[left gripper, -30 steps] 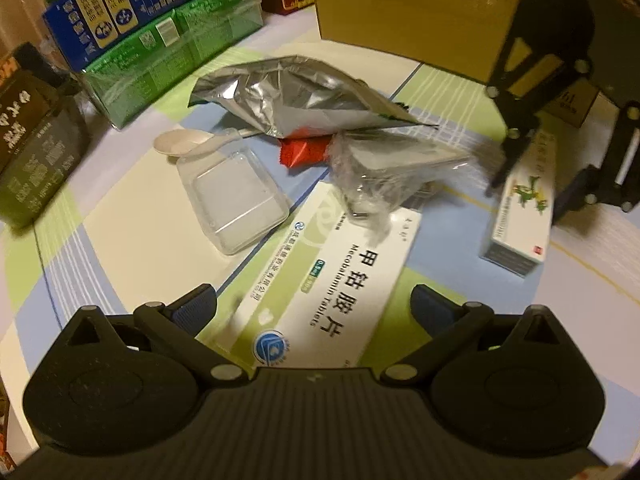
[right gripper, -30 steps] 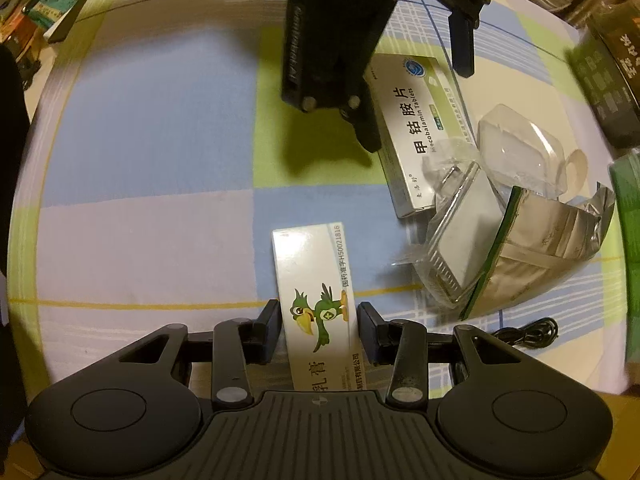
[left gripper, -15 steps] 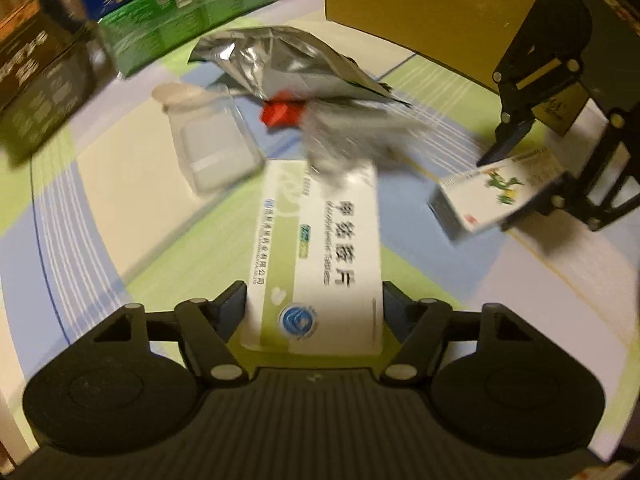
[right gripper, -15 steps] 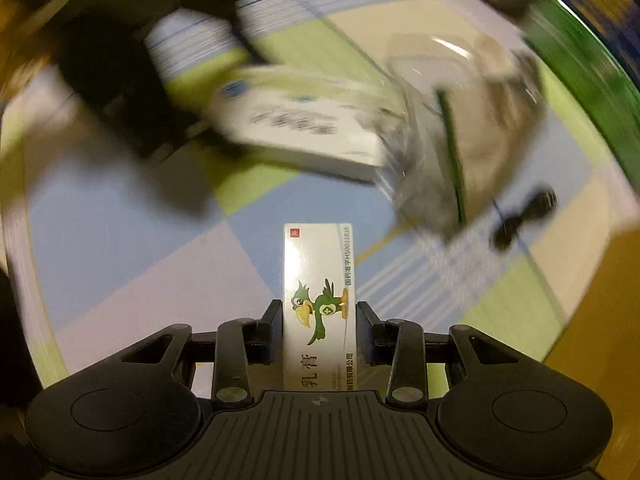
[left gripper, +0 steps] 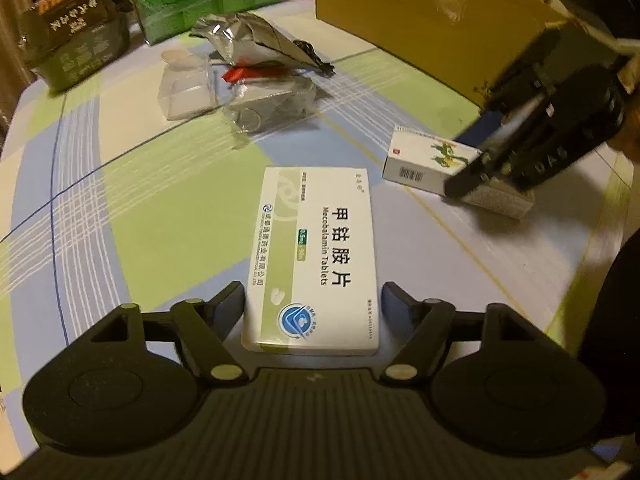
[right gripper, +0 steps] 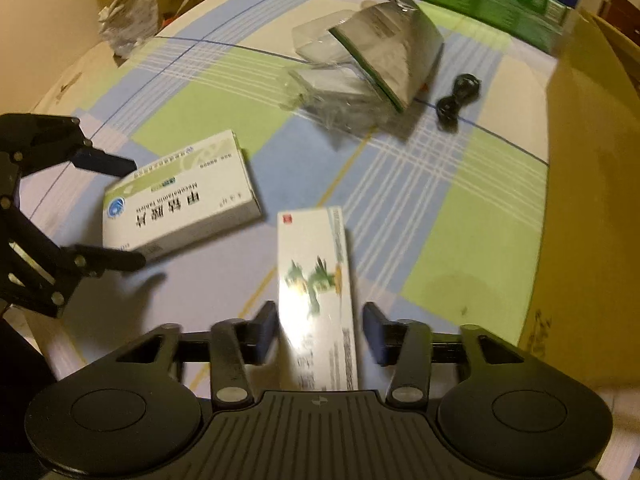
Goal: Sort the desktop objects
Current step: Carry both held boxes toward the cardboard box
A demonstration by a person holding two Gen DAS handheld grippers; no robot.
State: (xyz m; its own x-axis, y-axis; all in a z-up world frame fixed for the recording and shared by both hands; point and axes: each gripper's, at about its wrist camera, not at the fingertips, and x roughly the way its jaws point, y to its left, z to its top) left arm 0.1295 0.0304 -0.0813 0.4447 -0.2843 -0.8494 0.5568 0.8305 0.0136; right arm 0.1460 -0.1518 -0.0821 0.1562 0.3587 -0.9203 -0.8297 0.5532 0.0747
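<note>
I am holding both grippers over a checked tablecloth (left gripper: 168,200). My left gripper (left gripper: 312,300) is opening; the white and green tablet box (left gripper: 316,256) is lying flat between its fingers, with a gap showing on each side, so it is released. My right gripper (right gripper: 320,324) is also opening around the narrow parrot-printed box (right gripper: 316,280), its pads standing clear of it. Beyond the boxes, a silver foil pouch (left gripper: 256,40) and clear plastic trays (left gripper: 188,88) are lying together.
</note>
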